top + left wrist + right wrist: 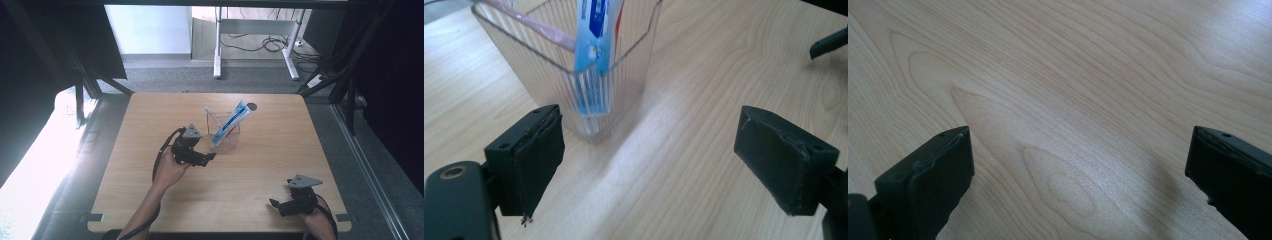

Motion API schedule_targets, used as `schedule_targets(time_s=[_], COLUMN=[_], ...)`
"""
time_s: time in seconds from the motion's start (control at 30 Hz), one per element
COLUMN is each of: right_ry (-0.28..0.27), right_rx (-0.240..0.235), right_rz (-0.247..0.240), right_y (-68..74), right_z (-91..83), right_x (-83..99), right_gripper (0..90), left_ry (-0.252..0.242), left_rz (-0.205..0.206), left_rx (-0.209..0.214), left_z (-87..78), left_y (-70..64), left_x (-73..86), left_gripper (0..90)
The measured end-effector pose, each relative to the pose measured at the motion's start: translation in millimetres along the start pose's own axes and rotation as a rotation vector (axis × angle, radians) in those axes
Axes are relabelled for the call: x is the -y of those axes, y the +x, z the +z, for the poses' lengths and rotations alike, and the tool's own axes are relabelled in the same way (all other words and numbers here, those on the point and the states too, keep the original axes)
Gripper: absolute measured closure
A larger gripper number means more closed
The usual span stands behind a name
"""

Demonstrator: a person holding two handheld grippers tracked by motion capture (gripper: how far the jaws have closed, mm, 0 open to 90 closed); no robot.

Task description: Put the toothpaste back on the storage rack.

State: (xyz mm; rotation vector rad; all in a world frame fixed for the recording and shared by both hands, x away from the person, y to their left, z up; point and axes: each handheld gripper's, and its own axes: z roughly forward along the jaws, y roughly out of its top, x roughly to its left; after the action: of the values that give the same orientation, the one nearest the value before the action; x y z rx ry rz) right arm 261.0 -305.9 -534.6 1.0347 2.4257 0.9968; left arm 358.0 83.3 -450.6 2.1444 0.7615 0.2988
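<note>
- Right gripper (276, 204): nearest the high camera, at the table's near right corner, held in the person's right hand (320, 222); jaws spread wide with nothing between them, bare wood beneath them in its own view (1075, 165).
- Wooden table (270, 165): light grain, rounded corners, the largest item; a small dark round mark near its far edge.
- Left forearm and left hand (170, 172): enter from the bottom edge, reaching toward the table's middle.
- Left gripper (210, 157): black, grey three-cornered plate on top; jaws parted wide and holding nothing, tips just beside the cup and not touching it. In its own view (649, 165) the cup stands beyond the gap, toward the left jaw.
- Clear ribbed cup (231, 140) (624, 75): upright near the table's centre, toward the far side.
- Toothpaste tube (231, 122) (591, 45): blue and white, standing in the cup, leaning right, upper end above the rim.
- Pink toothbrush (212, 116) (544, 31): in the same cup, leaning left.
</note>
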Motion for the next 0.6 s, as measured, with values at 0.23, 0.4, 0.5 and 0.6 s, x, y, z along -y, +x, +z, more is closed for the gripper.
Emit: schedule_targets(time_s=[0.23, 0.4, 0.5, 0.6], right_ry=[0.005, 0.007, 0.007, 0.01], right_rx=[-0.001, 0.001, 0.001, 0.002], right_rz=[0.001, -0.002, -0.004, -0.007], right_y=[1.4, 2.0, 2.2, 2.4], right_z=[0.7, 0.8, 1.1, 1.1], right_x=[-0.3, -0.5, -0.6, -0.8], right_gripper=[0.0, 0.0, 0.0, 0.0], left_ry=[0.006, 0.0, 0.003, -0.004], left_rz=[-0.008, -0.012, -0.015, -0.021], left_rx=[0.003, 0.002, 0.0, -0.004], left_z=[-8.8, -14.9, -20.0, -25.5], left_y=[-5.2, -9.1, -12.3, -14.8], left_x=[16.0, 24.9, 31.3, 37.6], left_gripper=[13.0, 13.0, 13.0, 13.0])
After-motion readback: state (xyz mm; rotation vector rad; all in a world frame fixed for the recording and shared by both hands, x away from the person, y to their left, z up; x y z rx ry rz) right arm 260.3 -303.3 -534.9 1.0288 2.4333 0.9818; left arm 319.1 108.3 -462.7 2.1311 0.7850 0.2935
